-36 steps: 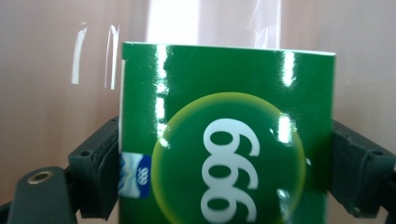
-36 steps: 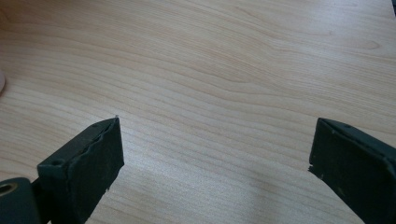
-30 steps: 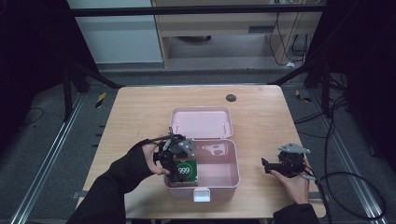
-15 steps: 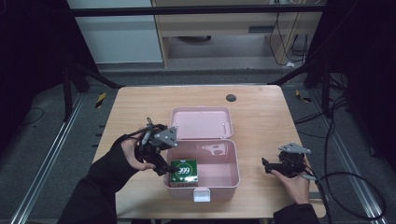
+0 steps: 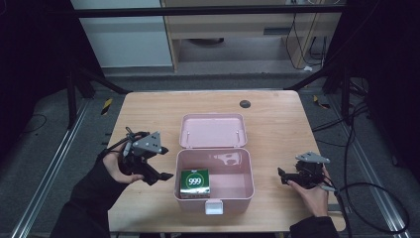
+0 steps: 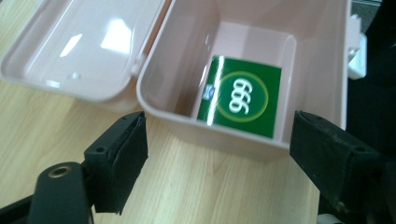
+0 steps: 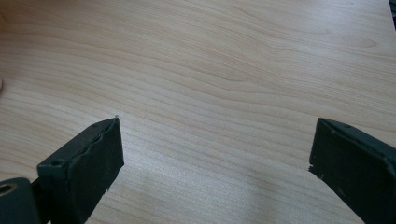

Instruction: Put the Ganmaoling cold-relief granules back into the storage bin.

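Observation:
A pink plastic box (image 5: 247,173) stands open at the table's front middle, its lid (image 5: 213,130) laid back flat behind it. Inside, at the left front corner, lies a green packet marked 999 (image 5: 194,182). My left gripper (image 5: 166,163) hovers just left of the box, pointing at it. Its jaws have just been closing but stand open with nothing between them. In the left gripper view the green packet (image 6: 240,95) lies in the box (image 6: 159,79) beyond the left gripper (image 6: 219,154). My right gripper (image 5: 282,176) rests open on the table right of the box, and the right gripper (image 7: 215,154) frames bare wood.
The wooden table (image 5: 148,114) has a small dark round disc (image 5: 244,103) near its back edge. A white latch (image 5: 214,206) sticks out from the box front. Dark frame legs and cables surround the table on the floor.
My left gripper has drawn back out of the box to the left and risen a little, leaving the green packet inside. The right gripper has stayed put.

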